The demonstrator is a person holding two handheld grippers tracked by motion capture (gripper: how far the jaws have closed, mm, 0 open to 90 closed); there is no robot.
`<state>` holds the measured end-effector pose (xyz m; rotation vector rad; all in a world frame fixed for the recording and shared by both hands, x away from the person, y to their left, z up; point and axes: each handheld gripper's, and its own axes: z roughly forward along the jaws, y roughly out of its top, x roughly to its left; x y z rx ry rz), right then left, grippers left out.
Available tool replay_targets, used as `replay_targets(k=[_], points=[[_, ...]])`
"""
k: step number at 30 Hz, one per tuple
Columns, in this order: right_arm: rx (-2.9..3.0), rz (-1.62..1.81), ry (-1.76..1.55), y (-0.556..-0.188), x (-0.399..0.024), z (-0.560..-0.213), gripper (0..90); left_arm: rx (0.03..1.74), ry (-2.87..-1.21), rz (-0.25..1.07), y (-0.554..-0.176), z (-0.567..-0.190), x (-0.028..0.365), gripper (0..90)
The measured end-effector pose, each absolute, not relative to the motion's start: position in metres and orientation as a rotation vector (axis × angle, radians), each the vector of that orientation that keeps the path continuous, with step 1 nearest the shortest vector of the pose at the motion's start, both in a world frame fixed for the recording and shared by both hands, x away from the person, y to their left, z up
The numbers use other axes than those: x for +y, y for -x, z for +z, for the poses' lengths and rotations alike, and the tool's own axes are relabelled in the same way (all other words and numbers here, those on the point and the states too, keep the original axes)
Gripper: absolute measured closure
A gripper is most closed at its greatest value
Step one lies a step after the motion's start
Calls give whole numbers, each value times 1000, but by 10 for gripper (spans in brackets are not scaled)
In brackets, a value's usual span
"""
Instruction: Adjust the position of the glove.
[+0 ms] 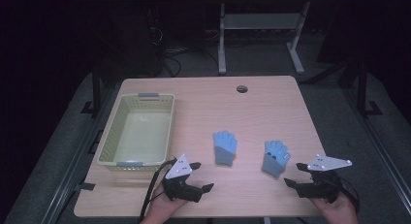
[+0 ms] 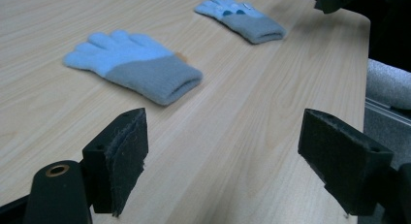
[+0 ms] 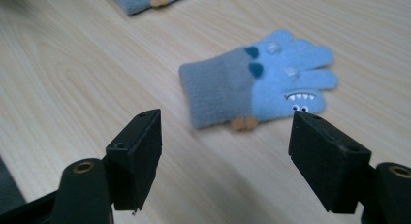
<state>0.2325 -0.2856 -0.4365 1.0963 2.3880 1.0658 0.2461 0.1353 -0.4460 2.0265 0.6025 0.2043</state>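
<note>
High view is showing a light wooden table point(image 1: 271, 107) with two small blue and grey knitted gloves lying flat, fingers pointing away from the person. The left glove point(image 1: 225, 147) is lying near the middle of the table; the right glove point(image 1: 276, 157) is lying just to its right, well apart from the pale yellow plastic basket point(image 1: 112, 136) sitting at the table's left side. The left gripper point(image 1: 197, 176) is hovering over the near edge with its jaws spread wide and nothing between them. The right gripper point(image 1: 296, 174) is hovering near the right glove, jaws likewise spread and empty. Right gripper view is showing a monster face on the palm of the right glove point(image 3: 257, 86). Both gloves are looking soft, limp and very light, likely to fold and droop when lifted. The thick ribbed grey cuff point(image 2: 155, 78) is probably offering the surest place to pinch.
</note>
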Motion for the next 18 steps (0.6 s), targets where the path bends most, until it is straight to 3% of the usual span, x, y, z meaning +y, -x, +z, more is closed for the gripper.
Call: replay_targets(k=[18], points=[[2477, 1019, -1029, -284, -267, -403, 277, 596, -2020, 192, -246, -445, 135, 178]])
